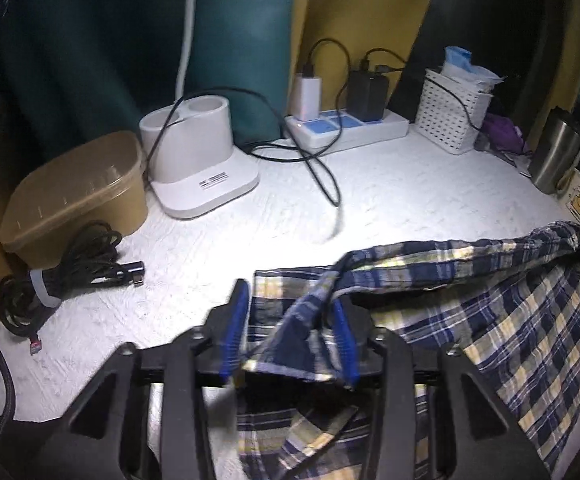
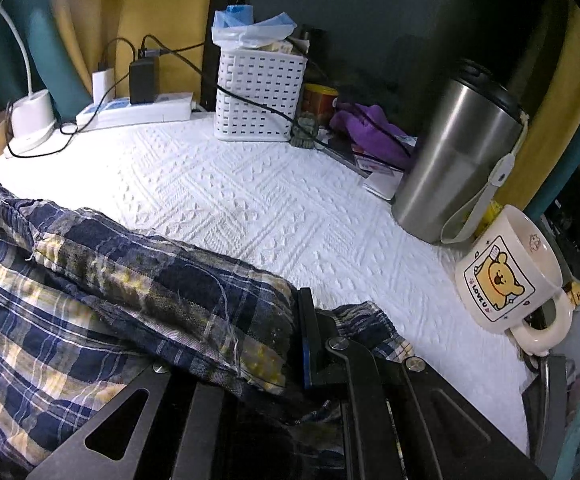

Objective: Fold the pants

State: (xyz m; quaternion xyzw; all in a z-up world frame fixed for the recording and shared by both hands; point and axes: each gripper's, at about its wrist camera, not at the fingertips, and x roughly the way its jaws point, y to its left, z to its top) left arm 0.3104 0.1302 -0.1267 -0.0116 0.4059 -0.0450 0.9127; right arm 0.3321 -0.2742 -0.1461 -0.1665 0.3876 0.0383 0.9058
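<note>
Plaid pants [image 1: 501, 320] lay bunched along the near edge of my white quilted surface [image 1: 369, 200], their lower part cut off from view. My left gripper [image 1: 290, 312] stood spread, a fold draped loosely between its blue pads [image 1: 236, 320]. My right gripper [image 2: 286, 344] was pinched on the waistband, one finger buried under cloth.

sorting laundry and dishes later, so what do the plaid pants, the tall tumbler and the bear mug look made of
Plaid pants: thin woven fabric, likely cotton, matte; frayed threads hang from the seam.
Tall tumbler: brushed stainless steel by its dull silver sheen, with a dark lid that looks plastic.
Bear mug: probably glazed ceramic; glossy cream surface with a printed picture.
</note>
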